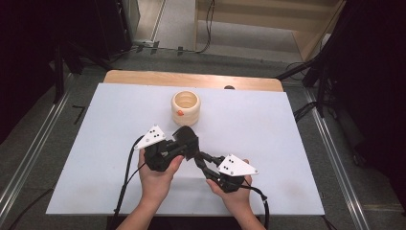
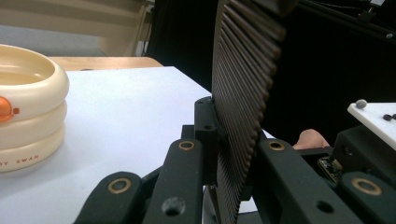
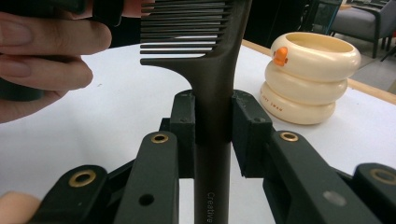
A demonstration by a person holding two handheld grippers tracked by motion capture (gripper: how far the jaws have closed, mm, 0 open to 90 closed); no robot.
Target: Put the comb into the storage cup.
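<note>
A dark comb (image 3: 212, 70) is held between the two hand-held grippers over the near middle of the white counter (image 1: 95, 143). The right hand-held gripper (image 3: 212, 123) has its jaws closed on the comb's handle: in the right gripper view the two black pads press on the handle from either side, just below where the teeth begin, and the handle runs down between the jaws with pale lettering on it. The left hand-held gripper (image 2: 224, 154) has its jaws closed on the toothed end of the comb: in the left gripper view the ribbed row of teeth stands up from between the pads and tilts a little to the right.

In the high view the left hand-held gripper (image 1: 179, 143) and the right hand-held gripper (image 1: 203, 160) meet at the comb (image 1: 187, 139), each held from below by one of the person's hands, the left hand (image 1: 155, 175) and the right hand (image 1: 234, 191), which rest at the near part of the counter. A grey three-cornered plate sits on top of each gripper and a black cable trails from each toward the near edge.

A cream ringed cup (image 1: 186, 108) with a small orange mark on its side stands upright farther back on the counter, apart from the comb and the grippers.
</note>
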